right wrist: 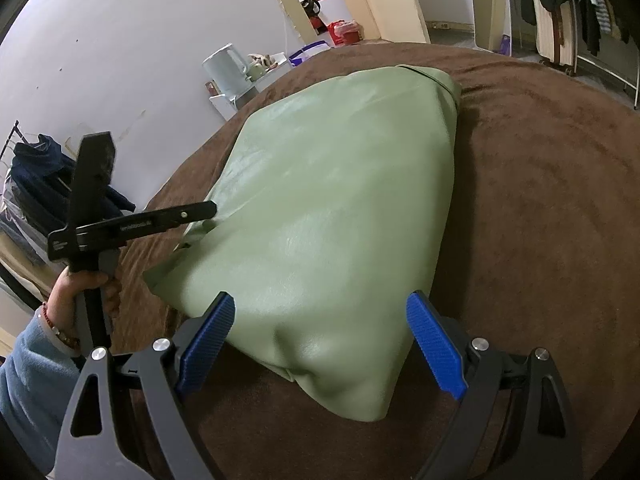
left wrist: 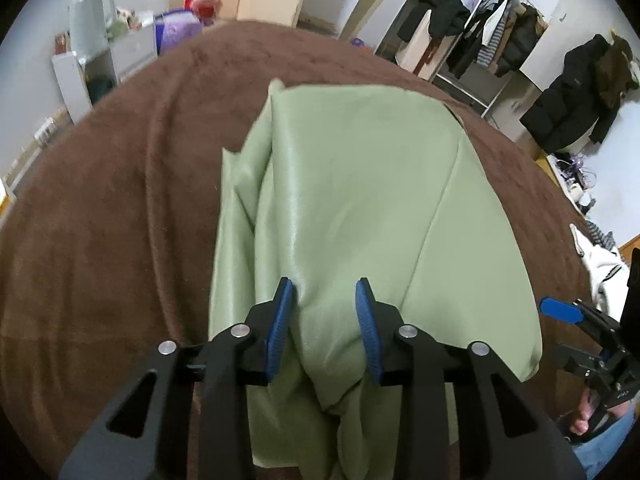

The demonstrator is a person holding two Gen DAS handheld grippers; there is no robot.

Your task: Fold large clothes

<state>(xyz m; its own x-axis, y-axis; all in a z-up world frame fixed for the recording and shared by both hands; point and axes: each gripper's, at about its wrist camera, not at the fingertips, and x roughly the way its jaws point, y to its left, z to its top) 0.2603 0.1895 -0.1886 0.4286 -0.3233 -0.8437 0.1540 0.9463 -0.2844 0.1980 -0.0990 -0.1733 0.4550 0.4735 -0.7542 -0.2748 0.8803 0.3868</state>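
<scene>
A large pale green, leather-like garment (left wrist: 360, 184) lies folded on a brown blanket-covered bed (left wrist: 120, 220). In the left wrist view my left gripper (left wrist: 324, 320) has a bunched fold of the garment's near edge between its blue pads, and the cloth presses against both. The right wrist view shows that gripper (right wrist: 200, 214) side-on at the green garment's (right wrist: 328, 200) left edge, held by a hand (right wrist: 80, 288). My right gripper (right wrist: 324, 344) stands wide open over the garment's near corner, with its pads off the cloth. It also shows at the right edge as the right gripper (left wrist: 568, 332).
The brown bed (right wrist: 540, 220) spreads wide around the garment. A clothes rack with dark coats (left wrist: 492, 40) stands beyond the bed's far right. White shelves (left wrist: 92, 64) and a kettle (right wrist: 228, 68) sit at the far left. White clothing (left wrist: 600, 260) lies at the bed's right edge.
</scene>
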